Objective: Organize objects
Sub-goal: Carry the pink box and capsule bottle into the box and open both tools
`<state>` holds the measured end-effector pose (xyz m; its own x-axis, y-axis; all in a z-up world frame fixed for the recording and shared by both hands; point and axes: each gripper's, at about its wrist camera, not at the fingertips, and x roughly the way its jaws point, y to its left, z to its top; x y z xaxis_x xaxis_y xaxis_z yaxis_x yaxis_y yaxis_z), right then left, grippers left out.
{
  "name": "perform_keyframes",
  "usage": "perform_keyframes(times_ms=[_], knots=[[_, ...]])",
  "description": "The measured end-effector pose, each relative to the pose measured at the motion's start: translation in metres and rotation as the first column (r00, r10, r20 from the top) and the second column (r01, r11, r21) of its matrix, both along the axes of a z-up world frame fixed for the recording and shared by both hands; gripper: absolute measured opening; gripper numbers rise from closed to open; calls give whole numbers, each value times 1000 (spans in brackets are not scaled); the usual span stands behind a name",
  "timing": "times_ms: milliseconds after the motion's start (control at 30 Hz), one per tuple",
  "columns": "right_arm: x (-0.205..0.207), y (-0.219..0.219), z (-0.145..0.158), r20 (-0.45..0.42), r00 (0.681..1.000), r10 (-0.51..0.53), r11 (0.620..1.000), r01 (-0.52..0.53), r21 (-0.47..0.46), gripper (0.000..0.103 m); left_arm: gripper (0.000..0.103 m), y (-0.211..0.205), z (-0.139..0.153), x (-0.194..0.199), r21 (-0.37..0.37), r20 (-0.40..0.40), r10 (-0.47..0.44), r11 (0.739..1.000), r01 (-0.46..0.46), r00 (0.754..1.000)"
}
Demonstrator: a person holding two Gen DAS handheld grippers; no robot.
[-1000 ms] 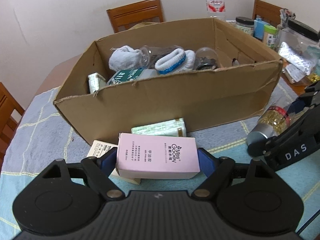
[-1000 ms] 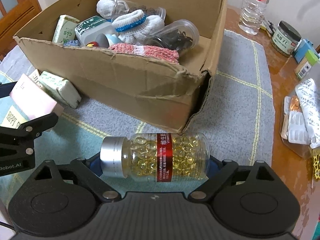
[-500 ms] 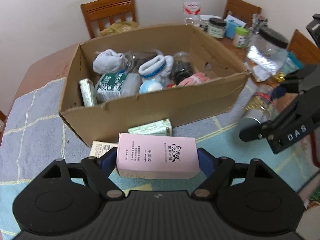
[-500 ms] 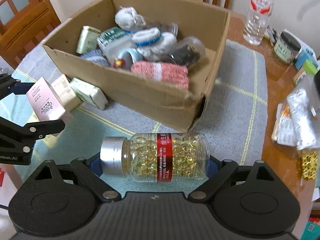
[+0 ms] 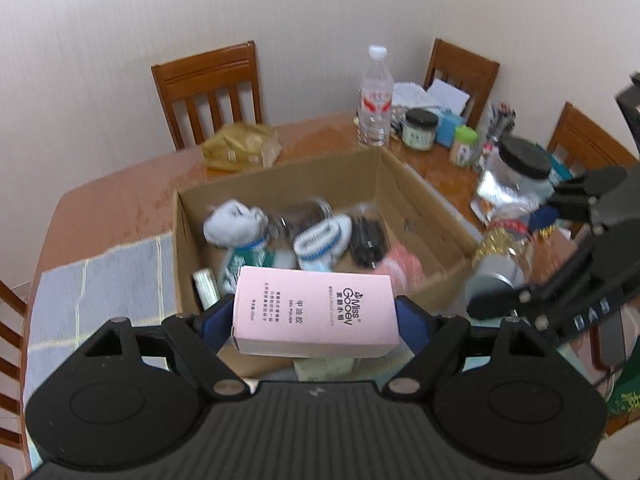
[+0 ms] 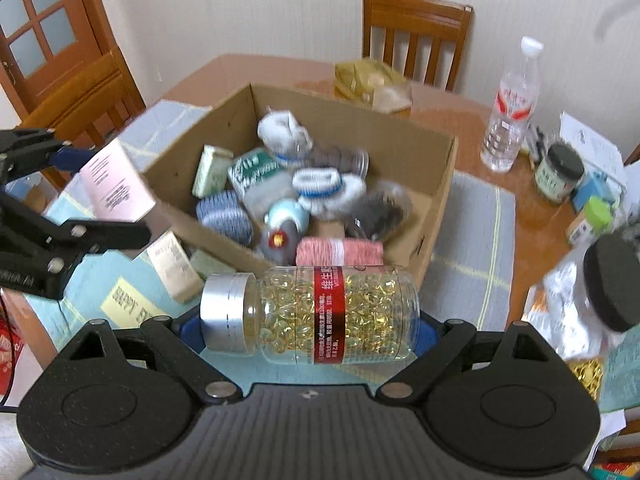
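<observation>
While both tongs hover loaded, the cardboard box (image 6: 434, 216) waits below.
Left gripper (image 5: 316, 316) clamps a pink carton (image 5: 314, 314) endwise; right gripper (image 6: 308, 318) grips a capsule bottle (image 6: 320, 314) sideways, poised above the near rim for dropping in.

The clear plastic bottle (image 6: 340, 314) is showing a brushed metal cap. Matt corrugated cardboard is forming the box (image 6: 436, 216). The wooden table (image 5: 120, 200) is looking glossy.

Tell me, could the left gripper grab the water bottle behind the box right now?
Probably not. The left gripper is already shut on the pink box, so its fingers aren't free. The water bottle also stands on the far side of the cardboard box, which sits between them.
</observation>
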<state>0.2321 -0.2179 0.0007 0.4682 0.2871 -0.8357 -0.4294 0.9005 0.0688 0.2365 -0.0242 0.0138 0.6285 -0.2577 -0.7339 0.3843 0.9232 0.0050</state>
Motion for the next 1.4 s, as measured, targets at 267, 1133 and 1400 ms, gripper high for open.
perform_keyframes(times_ms=[267,1133,1400], knots=[[14,3,17,42,999,-17,1000,17,3,96,95,-2,5,35,-8,42,36,999,-35,998],[93,25,32,97,995,-34,999,36,-22,103,99,54,-26,4,-19,-2,179,984,-179,984],[94,27,32,97,993,-71,997,73,-19,103,99,59,-38,-4,11,-28,180,984,-180,983]])
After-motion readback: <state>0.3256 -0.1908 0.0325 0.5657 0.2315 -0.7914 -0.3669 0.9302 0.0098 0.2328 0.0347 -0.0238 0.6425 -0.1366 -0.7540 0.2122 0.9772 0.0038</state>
